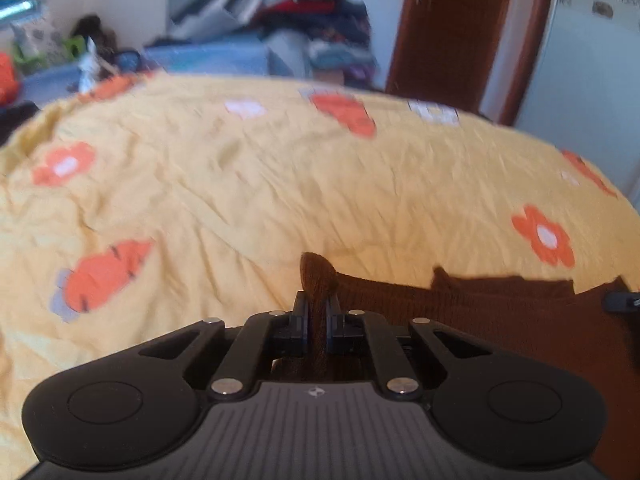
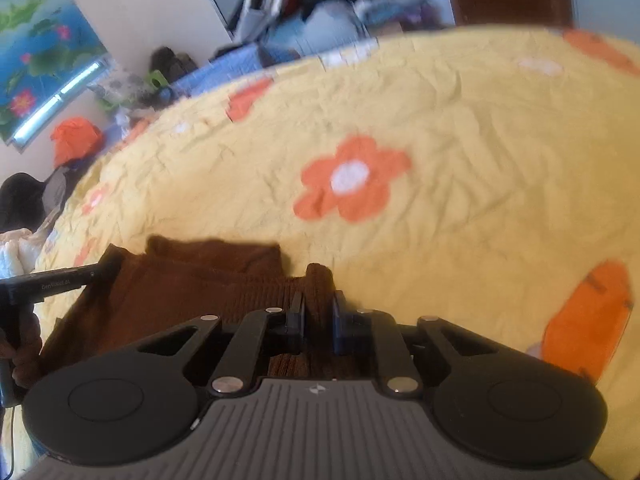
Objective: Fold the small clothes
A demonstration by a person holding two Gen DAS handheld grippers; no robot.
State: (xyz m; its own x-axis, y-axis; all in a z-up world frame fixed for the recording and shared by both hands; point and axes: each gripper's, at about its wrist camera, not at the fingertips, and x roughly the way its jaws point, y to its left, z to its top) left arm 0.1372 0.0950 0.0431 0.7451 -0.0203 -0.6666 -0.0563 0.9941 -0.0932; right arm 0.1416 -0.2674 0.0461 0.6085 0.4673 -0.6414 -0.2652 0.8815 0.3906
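A brown knitted garment (image 1: 500, 312) lies on the yellow flowered bedspread (image 1: 280, 184). My left gripper (image 1: 318, 304) is shut on one corner of it, and a tuft of the knit sticks up between the pads. The cloth stretches from there off to the right, where the tip of the other gripper shows at the frame's edge. In the right wrist view my right gripper (image 2: 318, 304) is shut on another corner of the brown garment (image 2: 180, 292). The cloth spreads left toward the left gripper's black body (image 2: 48, 282), held by a hand.
The yellow bedspread (image 2: 460, 140) with orange flowers and carrots fills most of both views. A pile of clothes (image 1: 304, 12) sits behind the bed, with a brown door (image 1: 452, 28) to its right. An orange item (image 2: 74, 138) and a wall picture (image 2: 36, 56) are at far left.
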